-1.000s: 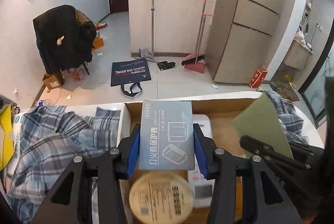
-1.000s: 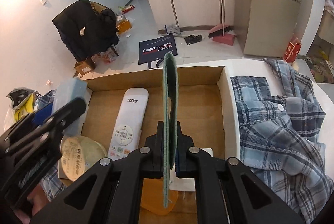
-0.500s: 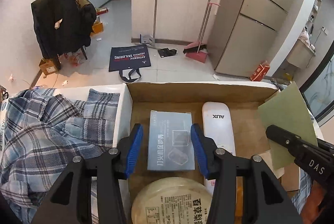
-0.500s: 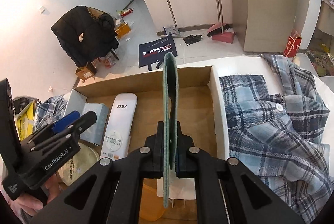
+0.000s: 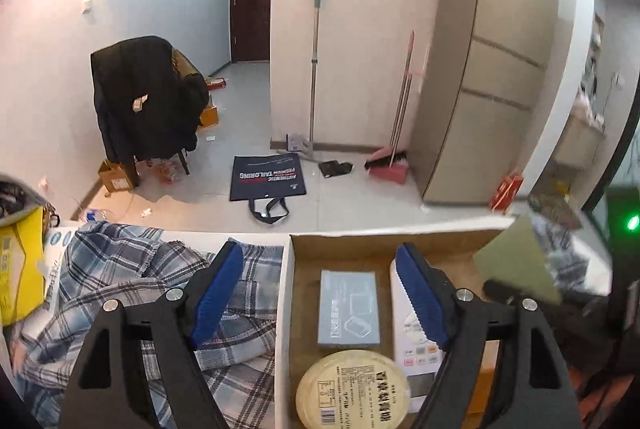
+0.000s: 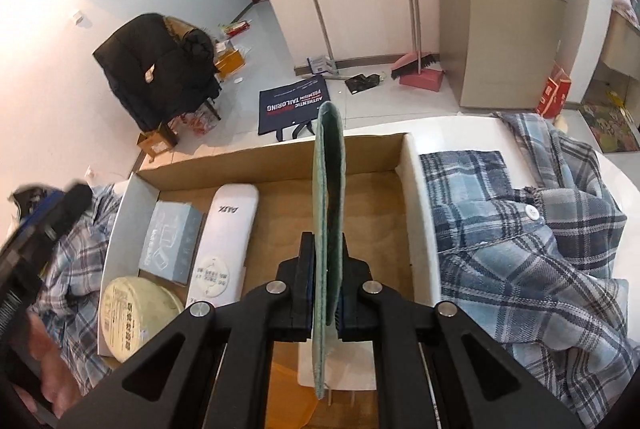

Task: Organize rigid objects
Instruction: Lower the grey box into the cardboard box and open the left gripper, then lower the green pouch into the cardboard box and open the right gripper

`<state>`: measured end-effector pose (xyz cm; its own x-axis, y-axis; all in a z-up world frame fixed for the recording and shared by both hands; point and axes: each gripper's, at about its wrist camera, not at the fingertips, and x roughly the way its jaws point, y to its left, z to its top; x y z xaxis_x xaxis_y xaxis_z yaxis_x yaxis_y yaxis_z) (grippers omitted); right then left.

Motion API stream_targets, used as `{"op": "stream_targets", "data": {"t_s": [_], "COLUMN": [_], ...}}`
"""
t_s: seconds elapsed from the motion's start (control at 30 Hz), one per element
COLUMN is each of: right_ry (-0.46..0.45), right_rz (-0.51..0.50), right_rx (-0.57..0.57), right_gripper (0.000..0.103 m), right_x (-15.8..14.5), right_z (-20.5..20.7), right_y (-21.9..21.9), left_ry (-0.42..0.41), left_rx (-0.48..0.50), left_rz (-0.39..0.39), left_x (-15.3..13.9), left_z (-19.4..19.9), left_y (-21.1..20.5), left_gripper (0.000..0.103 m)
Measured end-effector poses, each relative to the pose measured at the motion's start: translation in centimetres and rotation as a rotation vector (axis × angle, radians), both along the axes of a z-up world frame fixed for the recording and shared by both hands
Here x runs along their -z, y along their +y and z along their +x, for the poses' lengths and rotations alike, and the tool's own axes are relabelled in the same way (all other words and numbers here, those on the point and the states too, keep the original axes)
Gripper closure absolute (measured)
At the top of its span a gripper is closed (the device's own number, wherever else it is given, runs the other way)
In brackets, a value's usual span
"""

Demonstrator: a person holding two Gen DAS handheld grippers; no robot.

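— Three things lie in the cardboard box now: the blue-grey box I carried a second ago rests flat by the left wall, between the white remote and that wall, with the round tin just in front of it.

— And your left gripper?

— Let go and drawn back; its fingers stand wide apart, holding nothing, partly over the plaid shirt.

— So that piece is done?

— I'd say so. My right gripper still has its fingers clamped on the green pad, upright above the box's bare middle. That goes in next, I judge.
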<state>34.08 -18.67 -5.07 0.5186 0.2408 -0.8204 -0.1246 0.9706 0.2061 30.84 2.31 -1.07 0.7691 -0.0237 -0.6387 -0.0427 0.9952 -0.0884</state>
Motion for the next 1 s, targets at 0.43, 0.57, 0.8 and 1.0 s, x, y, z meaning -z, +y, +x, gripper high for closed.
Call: {"op": "stream_targets", "data": {"t_s": [0.43,0.57,0.8,1.0], "right_ry": [-0.024,-0.007,-0.014,-0.022], "right_rz": [0.025,0.082,0.125,0.151], "right_rx": [-0.051,-0.078,-0.113,-0.103], "right_gripper": [0.081,0.081,0.081,0.081], "right_x": [-0.8,-1.1,-1.8,-2.7], "right_z": [-0.8,-1.1,-1.9,-2.3], "right_y": [0.6,0.6,1.1,0.3], "left_ry": [0.006,-0.006,-0.030,-0.050], "left_rx": [-0.023,-0.024,-0.049,-0.047], "left_rz": [0.001,-0.007,-0.003,-0.030], "left_x": [-0.3,-0.7,-1.4,-2.4], "left_z": [0.4,0.2,0.0,-0.5], "left_y": [0.6,0.6,1.5,1.8], "left_gripper": [0.022,0.022,0.022,0.022]}}
